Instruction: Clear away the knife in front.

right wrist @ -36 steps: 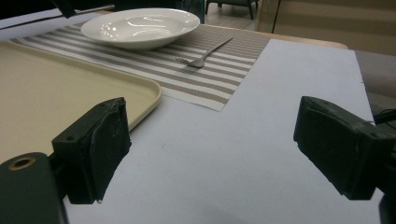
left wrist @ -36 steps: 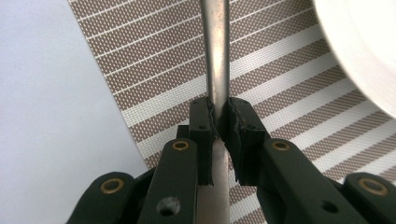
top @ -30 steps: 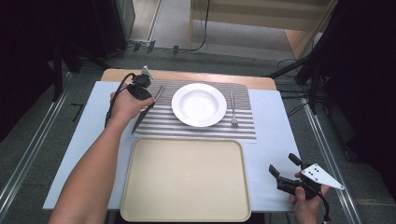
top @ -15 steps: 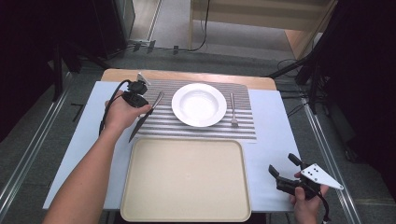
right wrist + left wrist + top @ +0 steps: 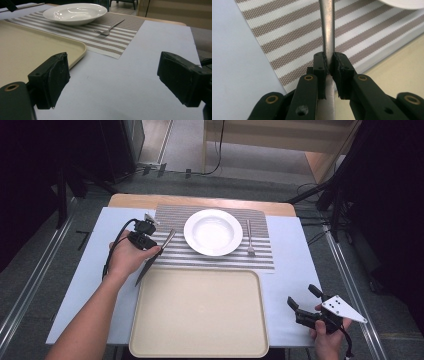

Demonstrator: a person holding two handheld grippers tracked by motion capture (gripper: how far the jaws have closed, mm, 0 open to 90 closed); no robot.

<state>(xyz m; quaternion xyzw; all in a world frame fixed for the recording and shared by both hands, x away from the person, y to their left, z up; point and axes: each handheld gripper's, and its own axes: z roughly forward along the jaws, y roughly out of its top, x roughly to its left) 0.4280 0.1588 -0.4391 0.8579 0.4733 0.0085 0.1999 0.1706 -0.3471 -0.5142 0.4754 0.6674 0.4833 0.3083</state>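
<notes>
A metal knife [image 5: 156, 254] lies slanted across the near left corner of the striped placemat [image 5: 260, 256], its near end reaching toward the tray's corner. My left gripper [image 5: 150, 251] is shut on it. In the left gripper view the two black pads [image 5: 320, 65] clamp the knife [image 5: 327, 30] around its middle, above the placemat [image 5: 287, 37]. A white plate [image 5: 212, 232] sits mid-placemat with a fork [image 5: 249, 238] to its right. My right gripper [image 5: 301, 295] rests open at the near right, with nothing between its fingers; in the right gripper view my right gripper [image 5: 112, 72] has only the blue-grey table cover between them.
A large beige tray [image 5: 200, 316] fills the near middle of the table, just in front of the placemat. In the right gripper view the tray's corner [image 5: 75, 47] lies left of the jaws, and the plate [image 5: 75, 12] and fork [image 5: 108, 28] farther off. Dark floor and cables surround the table.
My left hand has drawn back toward the near left, carrying the knife from beside the plate toward the tray's far left corner. The right gripper has not moved.
</notes>
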